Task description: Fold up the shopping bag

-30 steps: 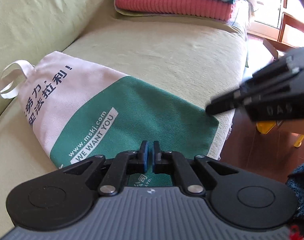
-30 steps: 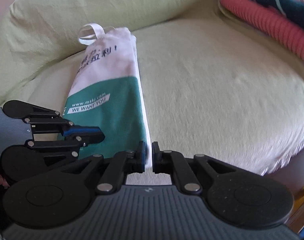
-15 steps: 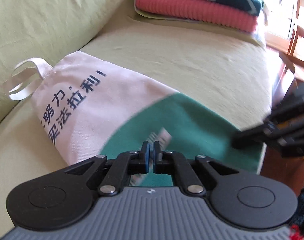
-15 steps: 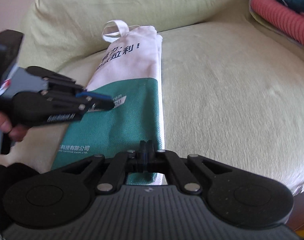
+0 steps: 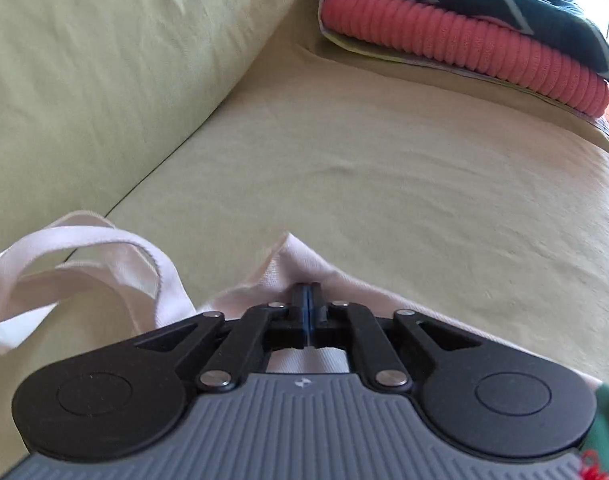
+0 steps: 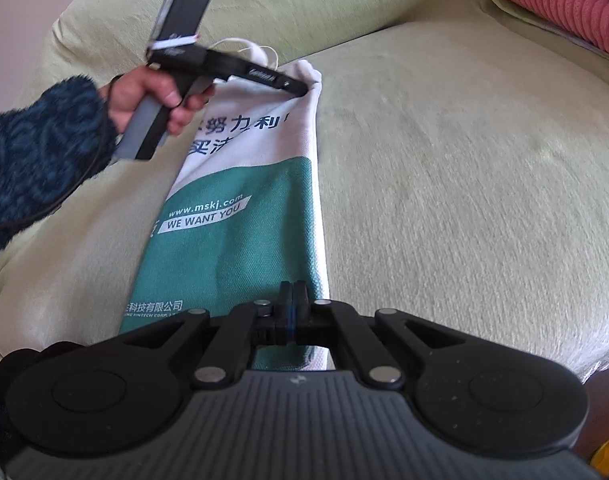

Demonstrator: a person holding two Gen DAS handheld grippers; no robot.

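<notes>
The shopping bag [image 6: 240,240], white above and green below, lies folded into a long strip on the sofa seat [image 6: 464,180]. My left gripper [image 6: 302,90], held by a hand [image 6: 144,96], has its tips on the bag's white top corner [image 5: 344,288], beside the loose handles [image 5: 84,244]. In the left wrist view my left gripper [image 5: 306,300] has jaws just opening. The pads are still almost together and I see no cloth between them. My right gripper [image 6: 291,296] is shut, its tips down over the green lower end near the right edge. No cloth shows between its pads.
A stack of folded textiles [image 5: 464,44], coral under dark teal, sits at the far end of the seat. The backrest cushion [image 5: 104,60] rises on the left. The seat's front edge [image 6: 600,360] drops off at lower right, with something yellow [image 6: 608,456] on the floor.
My left gripper has travelled along the bag from its green lower end to the white top corner by the handles. My right gripper closed and settled lower over the bag's bottom end.
</notes>
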